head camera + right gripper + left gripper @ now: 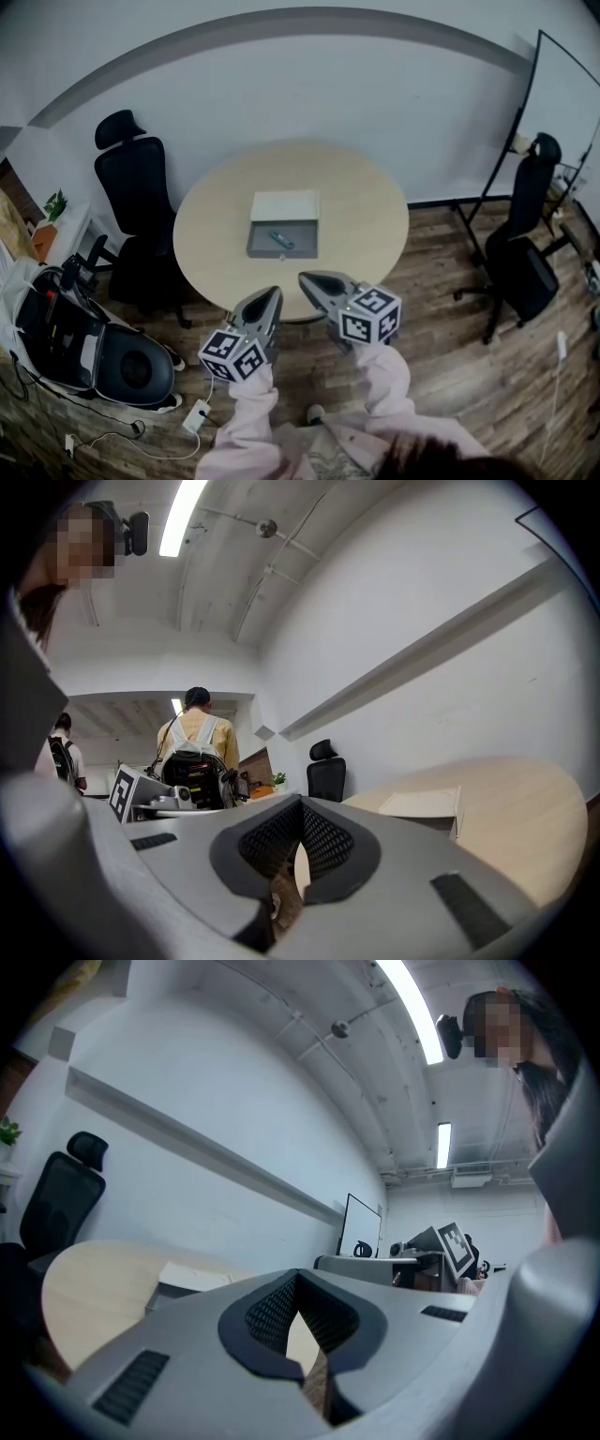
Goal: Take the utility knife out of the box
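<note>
A grey box lies open on the round wooden table, its white lid behind it. A small teal utility knife rests inside the box. Both grippers hover over the floor just short of the table's near edge, apart from the box. My left gripper and right gripper are shut with nothing in them. The left gripper view shows shut jaws and the box ahead on the left. In the right gripper view the jaws are shut and the box lies to the right.
Black office chairs stand left and right of the table. A whiteboard leans at the far right. An open bag and a power strip with a cable lie on the wooden floor at left. A person stands farther off.
</note>
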The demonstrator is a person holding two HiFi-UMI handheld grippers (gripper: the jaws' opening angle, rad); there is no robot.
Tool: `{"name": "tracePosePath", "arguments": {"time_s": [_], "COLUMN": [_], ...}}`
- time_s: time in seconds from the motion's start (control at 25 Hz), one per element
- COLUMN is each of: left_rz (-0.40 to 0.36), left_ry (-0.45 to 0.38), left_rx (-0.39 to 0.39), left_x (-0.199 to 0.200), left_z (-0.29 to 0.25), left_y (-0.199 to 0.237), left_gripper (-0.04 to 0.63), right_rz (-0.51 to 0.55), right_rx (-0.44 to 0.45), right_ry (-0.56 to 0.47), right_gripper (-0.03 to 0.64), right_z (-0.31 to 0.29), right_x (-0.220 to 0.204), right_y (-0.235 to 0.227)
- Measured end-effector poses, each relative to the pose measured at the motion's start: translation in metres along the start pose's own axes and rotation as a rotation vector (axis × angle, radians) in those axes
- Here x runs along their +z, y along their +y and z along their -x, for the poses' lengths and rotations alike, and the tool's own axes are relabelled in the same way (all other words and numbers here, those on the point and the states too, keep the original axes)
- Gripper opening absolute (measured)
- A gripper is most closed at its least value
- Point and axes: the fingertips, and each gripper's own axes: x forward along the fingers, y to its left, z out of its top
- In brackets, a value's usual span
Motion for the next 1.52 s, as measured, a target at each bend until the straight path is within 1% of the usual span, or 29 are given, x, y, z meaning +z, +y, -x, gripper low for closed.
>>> {"name": "tracePosePath", "arguments": {"time_s": [0.44, 0.76, 1.0, 1.24, 1.52], "left_rz": [0.002, 0.010, 0.023, 0.033, 0.036], "left_ry": [0.028, 0.045, 0.053, 0.052, 0.055], "left_rx": [-0.015, -0.034, -0.032, -0.022, -0.003], "left_x": [-0.005, -0.005, -0.010, -0.011, -0.006], "left_z": [-0.007, -0.012, -0.017, -0.030, -0.058], "left_y": [0.026, 0.035, 0.041, 0.054, 0.084], "left_gripper": [0.008, 0.008, 0.008, 0.008, 0.008], "right_rz": [-0.017, -0.031, -0.052, -0.047, -0.048], "right_rx": [-0.035, -0.053, -0.051, -0.033, -0.017], "right_ry": [0.008, 0.012, 0.015, 0.036, 0.051], "right_gripper": [-0.003, -0.003, -0.003, -0.003, -0.003], "right_z": [-0.015, -0.024, -0.028, -0.043, -0.072], "right_x": [-0.010, -0.010, -0.012, -0.012, -0.003], "right_y": [-0.014, -0.022, -0.029, -0.041, -0.074]}}
